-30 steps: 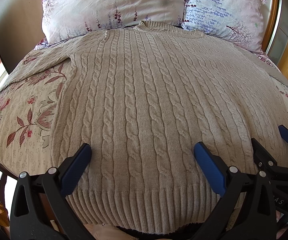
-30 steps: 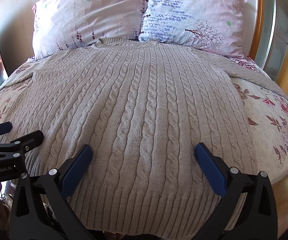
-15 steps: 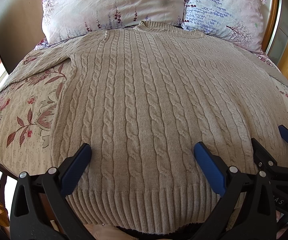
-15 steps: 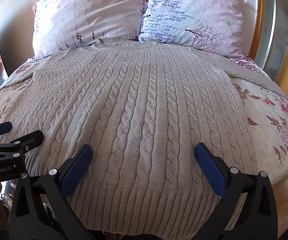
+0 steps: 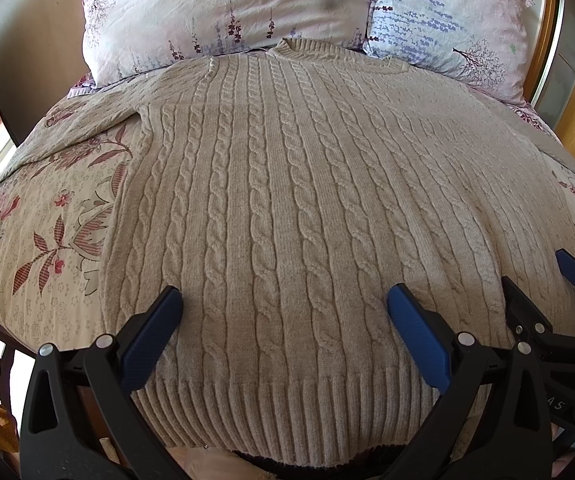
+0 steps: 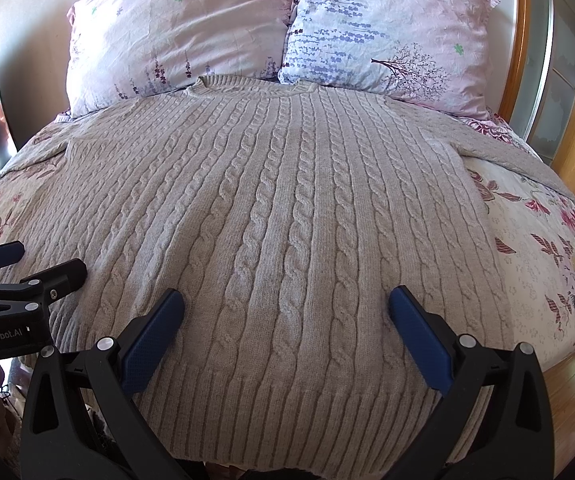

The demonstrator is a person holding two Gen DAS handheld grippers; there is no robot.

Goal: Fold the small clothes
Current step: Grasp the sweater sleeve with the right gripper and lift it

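Note:
A beige cable-knit sweater (image 5: pixel 287 200) lies flat on the bed, collar toward the pillows and ribbed hem nearest me; it also shows in the right wrist view (image 6: pixel 279 220). Its sleeves spread out to both sides. My left gripper (image 5: pixel 283 304) is open and empty just above the hem, left of centre. My right gripper (image 6: pixel 285 306) is open and empty above the hem, right of centre. The right gripper also shows at the right edge of the left wrist view (image 5: pixel 543 280), and the left gripper at the left edge of the right wrist view (image 6: pixel 35 264).
The floral bedspread (image 5: pixel 47 216) shows on both sides of the sweater (image 6: pixel 547 260). Two pillows (image 5: pixel 223 8) (image 6: pixel 387 32) lean at the head of the bed. A wooden headboard and cabinet (image 6: pixel 567 80) stand at the right.

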